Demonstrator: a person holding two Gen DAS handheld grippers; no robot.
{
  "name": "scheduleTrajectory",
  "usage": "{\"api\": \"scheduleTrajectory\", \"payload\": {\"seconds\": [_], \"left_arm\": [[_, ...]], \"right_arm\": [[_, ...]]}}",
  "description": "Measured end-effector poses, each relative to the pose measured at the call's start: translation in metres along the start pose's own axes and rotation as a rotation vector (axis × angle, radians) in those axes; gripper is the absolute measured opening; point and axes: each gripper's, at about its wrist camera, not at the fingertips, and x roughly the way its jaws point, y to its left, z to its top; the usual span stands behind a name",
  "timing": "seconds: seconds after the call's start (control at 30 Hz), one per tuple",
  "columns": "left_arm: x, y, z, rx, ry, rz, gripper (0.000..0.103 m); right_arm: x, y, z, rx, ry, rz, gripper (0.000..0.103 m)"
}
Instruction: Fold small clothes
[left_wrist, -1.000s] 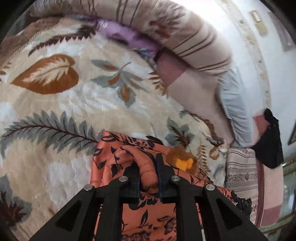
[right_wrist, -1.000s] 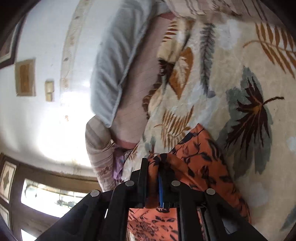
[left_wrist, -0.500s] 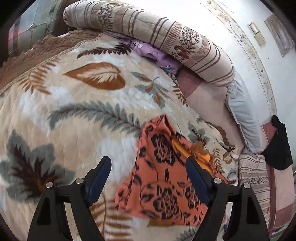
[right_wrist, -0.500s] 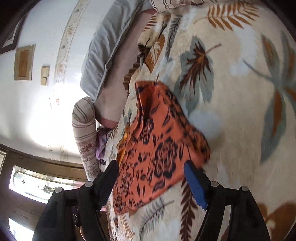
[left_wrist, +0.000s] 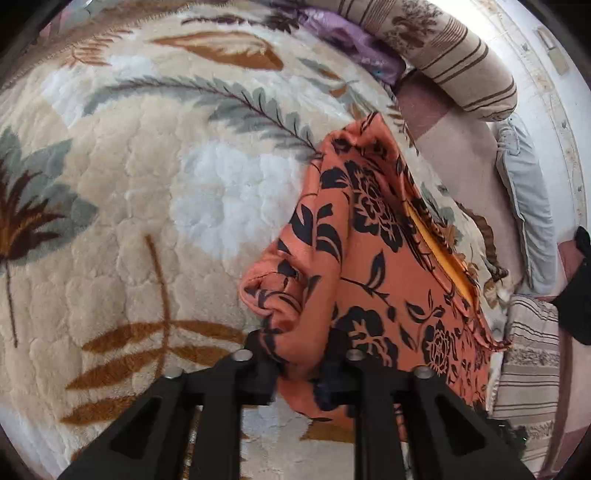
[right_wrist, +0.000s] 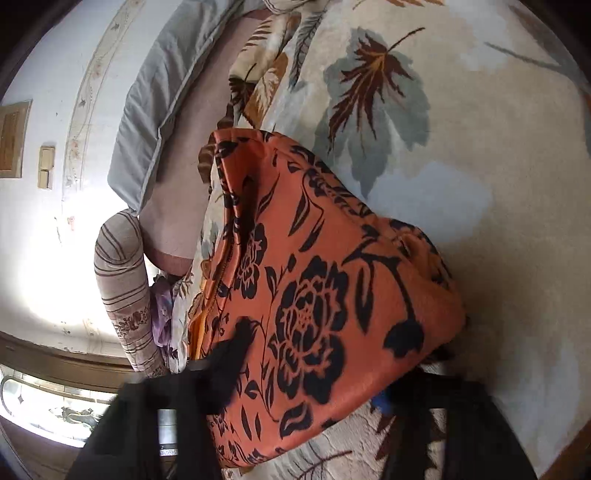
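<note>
Left gripper (left_wrist: 301, 363) re-clamped on orange garment (left_wrist: 376, 258) | right gripper (right_wrist: 306, 402) blurred, spread wide

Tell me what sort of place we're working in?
Likely a bedroom: the work surface is a bed under a plush leaf-print blanket, with a striped bolster and a grey pillow against the wall.
</note>
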Motion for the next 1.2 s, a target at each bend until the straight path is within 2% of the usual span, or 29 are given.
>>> {"api": "scheduleTrajectory", "payload": {"seconds": [0.07,0.2,0.3,0.37,0.4,0.47,0.5,0.53,0.57,0.6,0.63,0.7,0.73,0.8,0.83,0.97,1.03,1.07,1.17,1.2], "left_arm": [[-0.014,-0.004,0.001,0.021,-0.015,-0.015,0.014],[-0.079,-0.023,-0.018,0.08,-0.122,-0.105,0.013],[-0.129,-0.02,-0.053,0.114,-0.169,-0.14,0.013],[-0.147,-0.005,-0.083,0.123,-0.171,-0.114,0.015],[-0.149,0.009,-0.1,0.123,-0.166,-0.082,0.02],[-0.13,0.042,-0.131,0.11,-0.126,0.031,0.029],[-0.114,0.061,-0.141,0.103,-0.066,0.101,0.029],[-0.103,0.076,-0.147,0.088,-0.019,0.114,0.03],[-0.109,0.086,-0.149,0.071,-0.061,0.046,0.032],[-0.116,0.087,-0.148,0.065,-0.066,0.058,0.032],[-0.123,0.085,-0.145,0.073,-0.07,0.081,0.035],[-0.137,0.077,-0.136,0.095,-0.116,0.085,0.037],[-0.142,0.071,-0.132,0.116,-0.134,0.09,0.04],[-0.147,0.056,-0.123,0.169,-0.149,0.071,0.044],[-0.148,0.048,-0.119,0.191,-0.153,0.062,0.046],[-0.136,0.018,-0.106,0.285,-0.139,0.011,0.052],[-0.123,0.005,-0.103,0.358,-0.133,0.009,0.054],[-0.116,0.003,-0.102,0.387,-0.125,0.034,0.055],[-0.07,0.006,-0.099,0.443,-0.056,0.226,0.056],[-0.059,0.013,-0.096,0.428,-0.026,0.232,0.058]], "right_arm": [[0.001,0.005,0.006,0.003,0.019,-0.008,0.018],[-0.046,0.05,-0.003,-0.151,-0.016,0.055,0.017],[-0.093,0.066,-0.021,-0.228,-0.025,0.096,0.017],[-0.12,0.056,-0.038,-0.241,0.001,0.099,0.017],[-0.13,0.045,-0.049,-0.256,0.024,0.068,0.021],[-0.133,0.013,-0.066,-0.284,0.081,-0.048,0.03],[-0.129,-0.016,-0.075,-0.27,0.121,-0.126,0.053],[-0.126,-0.039,-0.079,-0.231,0.154,-0.185,0.06],[-0.135,-0.062,-0.082,-0.182,0.142,-0.128,0.058],[-0.149,-0.068,-0.082,-0.171,0.111,-0.09,0.059],[-0.16,-0.065,-0.081,-0.179,0.089,-0.111,0.062],[-0.183,-0.048,-0.077,-0.231,-0.024,-0.185,0.068],[-0.193,-0.037,-0.075,-0.266,-0.075,-0.178,0.068],[-0.204,-0.015,-0.072,-0.321,-0.125,-0.161,0.068],[-0.206,-0.002,-0.071,-0.349,-0.134,-0.142,0.072],[-0.175,0.045,-0.068,-0.465,-0.032,-0.066,0.076],[-0.15,0.058,-0.067,-0.486,0.092,-0.017,0.076],[-0.131,0.064,-0.066,-0.479,0.165,0.015,0.076],[-0.071,0.07,-0.062,-0.43,0.384,0.077,0.078],[-0.046,0.07,-0.055,-0.392,0.427,0.073,0.078]]}}
